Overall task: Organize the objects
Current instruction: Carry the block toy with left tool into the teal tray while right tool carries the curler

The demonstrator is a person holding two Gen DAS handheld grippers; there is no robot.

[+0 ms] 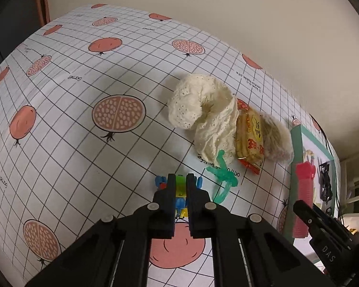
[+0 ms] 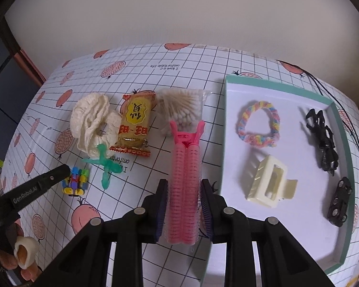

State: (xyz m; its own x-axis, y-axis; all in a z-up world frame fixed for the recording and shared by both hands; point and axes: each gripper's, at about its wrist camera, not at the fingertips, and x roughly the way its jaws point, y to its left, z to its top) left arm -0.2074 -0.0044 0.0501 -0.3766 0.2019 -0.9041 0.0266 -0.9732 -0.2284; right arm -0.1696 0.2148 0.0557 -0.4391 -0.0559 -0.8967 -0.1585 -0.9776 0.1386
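Pink hair roller (image 2: 184, 186) sitting lengthwise in right tool (image 2: 184, 189), clamped; tray (image 2: 227, 124) lying just right. Left tool (image 1: 181, 181) gripping toy car (image 1: 181, 186).

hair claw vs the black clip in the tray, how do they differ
The hair claw is cream and chunky, with broad teeth and an open window in its body; the black clip is dark, slim and spiky. The hair claw lies near the tray's front middle, while the black clip lies along the right side, further back. Both rest loose on the tray's white floor, untouched by either gripper.
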